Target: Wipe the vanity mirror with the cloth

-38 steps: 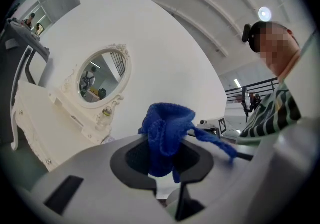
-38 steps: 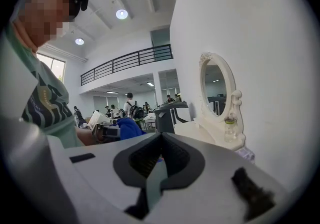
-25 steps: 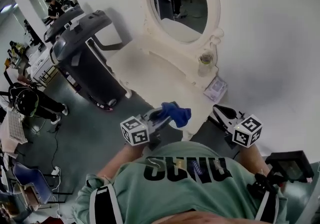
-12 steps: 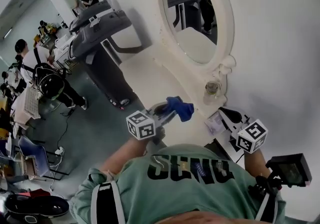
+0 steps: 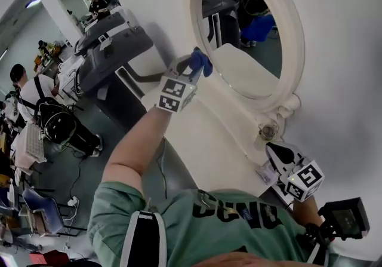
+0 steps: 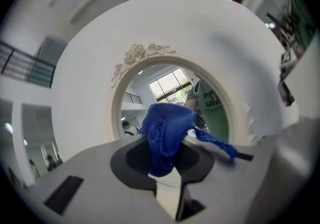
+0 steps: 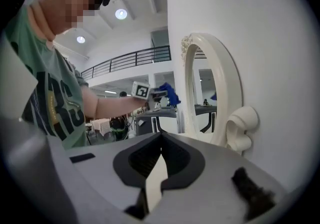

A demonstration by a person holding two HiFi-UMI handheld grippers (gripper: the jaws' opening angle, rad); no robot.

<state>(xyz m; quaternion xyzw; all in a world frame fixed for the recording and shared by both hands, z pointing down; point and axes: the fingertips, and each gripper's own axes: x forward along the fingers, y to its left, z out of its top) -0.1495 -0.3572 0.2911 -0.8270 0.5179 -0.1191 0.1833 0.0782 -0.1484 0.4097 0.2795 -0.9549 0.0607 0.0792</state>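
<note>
The oval vanity mirror in its white carved frame hangs on the wall above a white vanity top. My left gripper is raised beside the mirror's left rim, shut on a blue cloth. In the left gripper view the blue cloth bunches between the jaws, just in front of the mirror. My right gripper stays low at the vanity's right end, shut with nothing in it. In the right gripper view the mirror frame appears edge-on, with the left gripper and cloth beside it.
A small glass jar stands under the mirror's lower right corner, and a flat packet lies near the right gripper. Treadmills stand left of the vanity. Several people are on the floor further left.
My left gripper has risen with the blue cloth from low over the vanity's front edge up to the mirror's left rim. The right gripper has stayed near the vanity's right end.
</note>
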